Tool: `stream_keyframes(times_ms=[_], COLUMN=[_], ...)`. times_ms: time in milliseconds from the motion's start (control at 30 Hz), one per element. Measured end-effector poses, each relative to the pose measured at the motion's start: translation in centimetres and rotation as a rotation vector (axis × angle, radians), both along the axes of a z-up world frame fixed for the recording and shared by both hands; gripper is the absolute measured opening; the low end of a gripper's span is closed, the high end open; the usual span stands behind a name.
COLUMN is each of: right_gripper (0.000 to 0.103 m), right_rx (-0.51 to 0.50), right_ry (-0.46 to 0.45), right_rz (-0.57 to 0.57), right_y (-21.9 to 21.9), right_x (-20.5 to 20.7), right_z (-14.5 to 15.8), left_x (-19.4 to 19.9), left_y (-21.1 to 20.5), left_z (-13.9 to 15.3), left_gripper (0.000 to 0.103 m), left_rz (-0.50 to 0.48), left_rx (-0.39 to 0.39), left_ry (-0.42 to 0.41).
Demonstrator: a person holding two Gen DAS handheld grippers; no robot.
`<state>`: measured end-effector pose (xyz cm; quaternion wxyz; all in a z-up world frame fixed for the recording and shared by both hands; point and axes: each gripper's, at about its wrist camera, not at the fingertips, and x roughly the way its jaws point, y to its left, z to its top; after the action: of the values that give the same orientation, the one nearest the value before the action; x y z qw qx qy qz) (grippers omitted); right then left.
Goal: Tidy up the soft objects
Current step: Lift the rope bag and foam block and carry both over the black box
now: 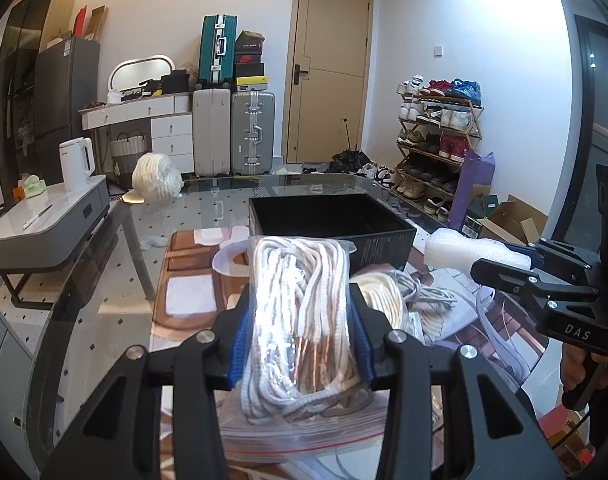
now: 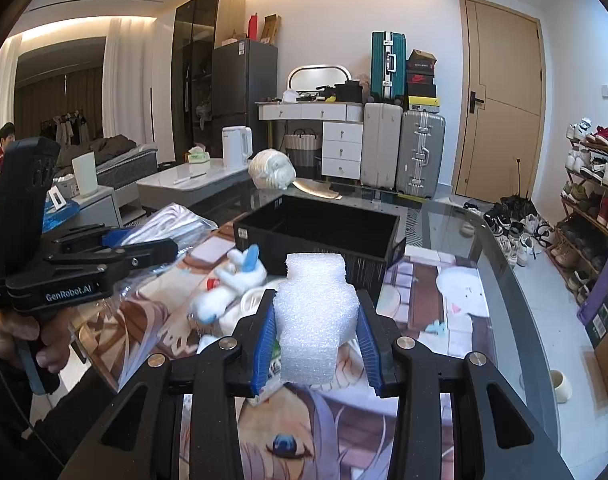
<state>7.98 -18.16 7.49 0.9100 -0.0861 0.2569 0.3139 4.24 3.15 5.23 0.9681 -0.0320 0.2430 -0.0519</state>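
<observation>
Left gripper (image 1: pixel 300 332) clamped on a clear bag of white laces (image 1: pixel 300 312), held above the glass table (image 1: pixel 104 280). Right gripper (image 2: pixel 316 344) clamped on a white foam block (image 2: pixel 314 320), also raised. Open black box (image 2: pixel 320 232) sits just beyond both. A white-and-blue plush toy (image 2: pixel 232 284) lies on the printed mat (image 2: pixel 444 312) beside the box.

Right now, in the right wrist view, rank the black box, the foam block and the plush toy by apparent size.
1. black box, though it sits farther back.
2. foam block, enlarged by nearness in the right gripper.
3. plush toy.
</observation>
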Motion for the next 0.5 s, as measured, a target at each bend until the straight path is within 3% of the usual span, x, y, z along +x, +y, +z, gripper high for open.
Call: stream_keyframes(times_ms=[500], right_gripper=[0.038], right_rx=[0.005], right_ry=[0.007], right_rz=[0.004], right_y=[1.5], right_x=[3.7], right_z=[0.6], left_x=[4.3], left_y=[0.1], left_z=[0.9], left_gripper=[0.042], left_rz=[-0.012], left_rx=[0.008], left_ry=[-0.012])
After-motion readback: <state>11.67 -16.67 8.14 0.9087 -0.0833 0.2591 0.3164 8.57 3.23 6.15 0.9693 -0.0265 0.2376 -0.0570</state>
